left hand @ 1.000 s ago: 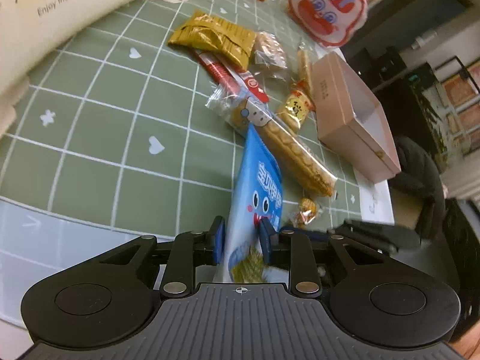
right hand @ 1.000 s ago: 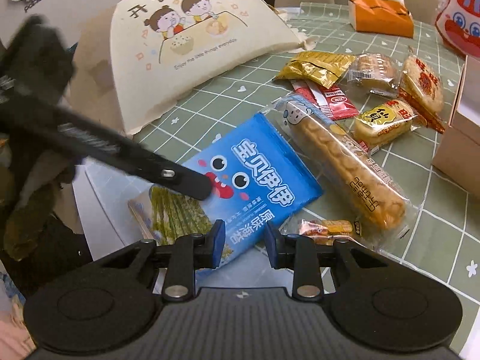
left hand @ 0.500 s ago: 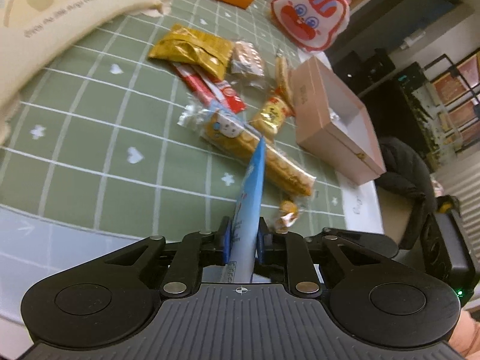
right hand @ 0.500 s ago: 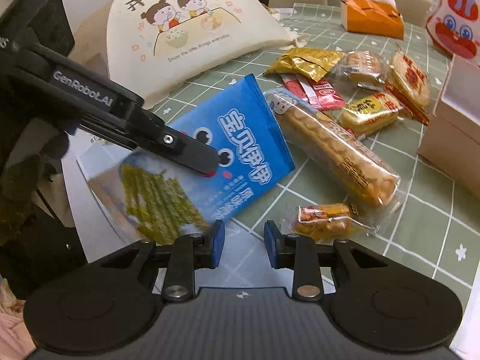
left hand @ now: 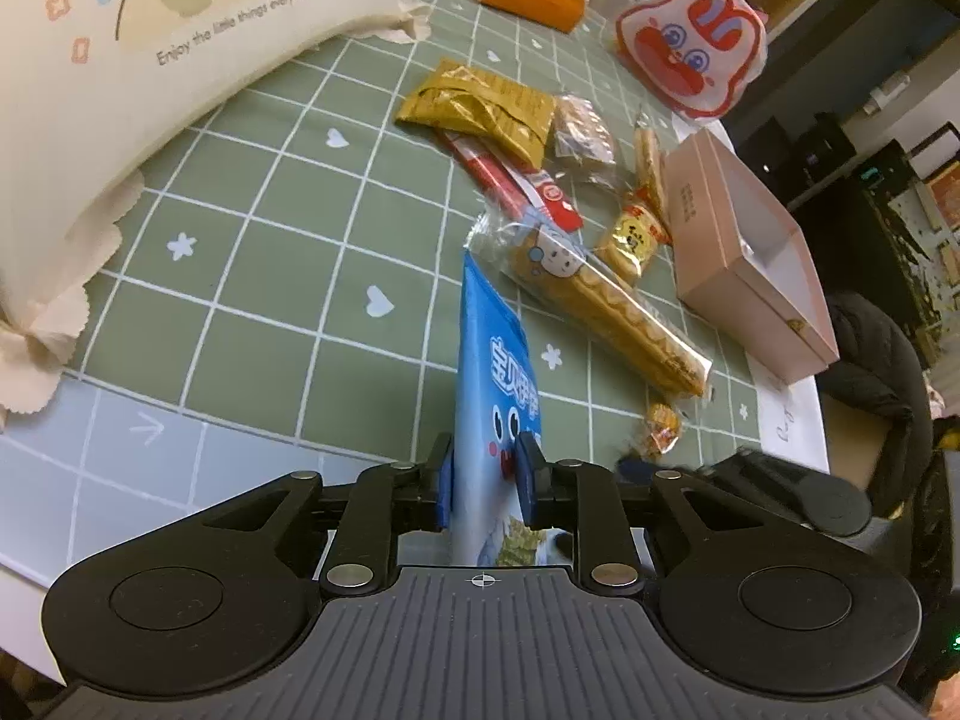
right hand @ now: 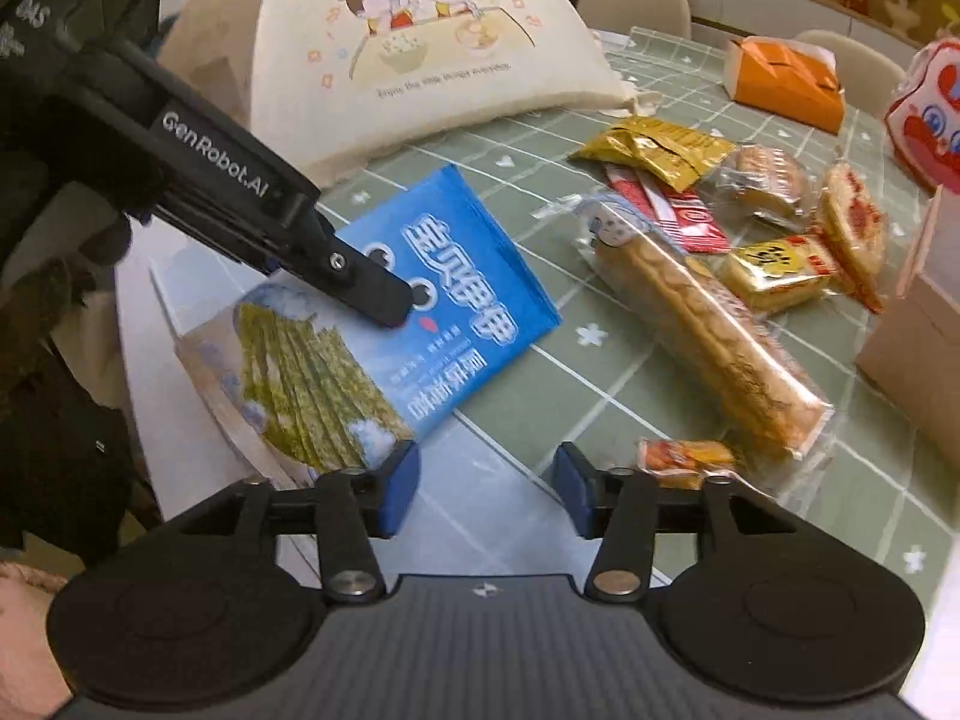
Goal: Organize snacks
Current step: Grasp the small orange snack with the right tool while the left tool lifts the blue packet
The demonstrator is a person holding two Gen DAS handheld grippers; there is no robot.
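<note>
My left gripper is shut on a blue seaweed snack bag and holds it on edge above the table's near side. In the right wrist view the same bag hangs tilted from the left gripper's fingers. My right gripper is open and empty, just below the bag's lower edge. Beyond lie a long biscuit pack, a gold packet, a red stick pack, a yellow cake and a small orange candy.
A pink open box stands at the right of the green checked tablecloth. A cream cartoon-printed bag sits at the back left. An orange box and a red-white bunny pouch are at the far end.
My left gripper has lifted the blue bag and turned it slightly. My right gripper's jaws have opened wider and it has moved closer under the bag.
</note>
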